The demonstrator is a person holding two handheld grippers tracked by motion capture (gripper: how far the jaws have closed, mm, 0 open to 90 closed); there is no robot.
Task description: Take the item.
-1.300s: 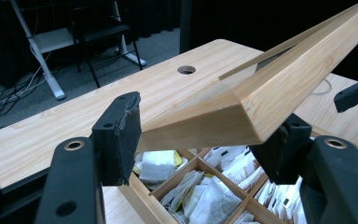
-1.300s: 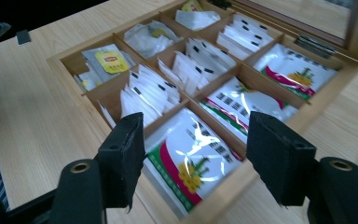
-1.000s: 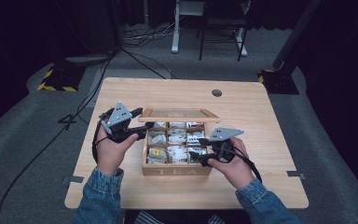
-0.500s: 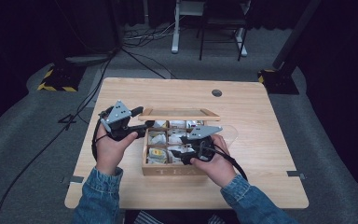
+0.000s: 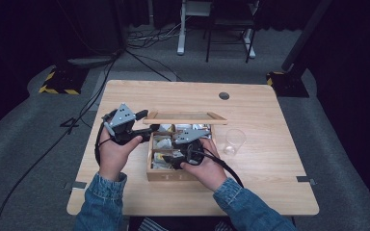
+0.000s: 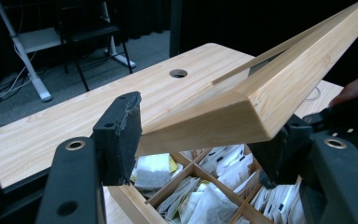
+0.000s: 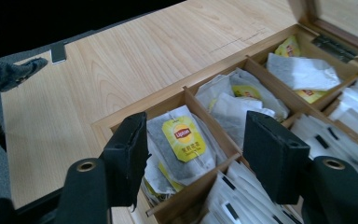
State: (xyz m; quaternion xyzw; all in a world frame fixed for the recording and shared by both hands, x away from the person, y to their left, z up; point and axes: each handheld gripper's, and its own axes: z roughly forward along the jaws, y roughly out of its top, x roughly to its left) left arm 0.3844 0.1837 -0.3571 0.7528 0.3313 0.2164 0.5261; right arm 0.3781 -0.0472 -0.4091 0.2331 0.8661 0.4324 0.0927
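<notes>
A wooden tea box [image 5: 173, 176] stands on the table, its compartments packed with tea bags. Its glass-paned lid [image 5: 185, 117] is raised, and my left gripper [image 5: 149, 131] is shut on the lid's left corner. In the left gripper view the lid's corner [image 6: 242, 112] sits between the pads of the left gripper [image 6: 196, 144]. My right gripper [image 5: 176, 161] hovers open over the front left compartment. In the right gripper view a yellow-labelled Lipton tea bag [image 7: 184, 140] lies between and below the spread jaws of the right gripper [image 7: 196, 149], apart from the pads.
A clear plastic cup [image 5: 234, 141] stands on the table just right of the box. The wooden table [image 5: 279, 192] has a cable hole [image 5: 224, 96] at its far side. Dark floor, cables and desk legs lie beyond it.
My right hand has moved left across the box from its right side to the front left compartment, uncovering the cup. The left gripper has kept the lid raised and stayed still.
</notes>
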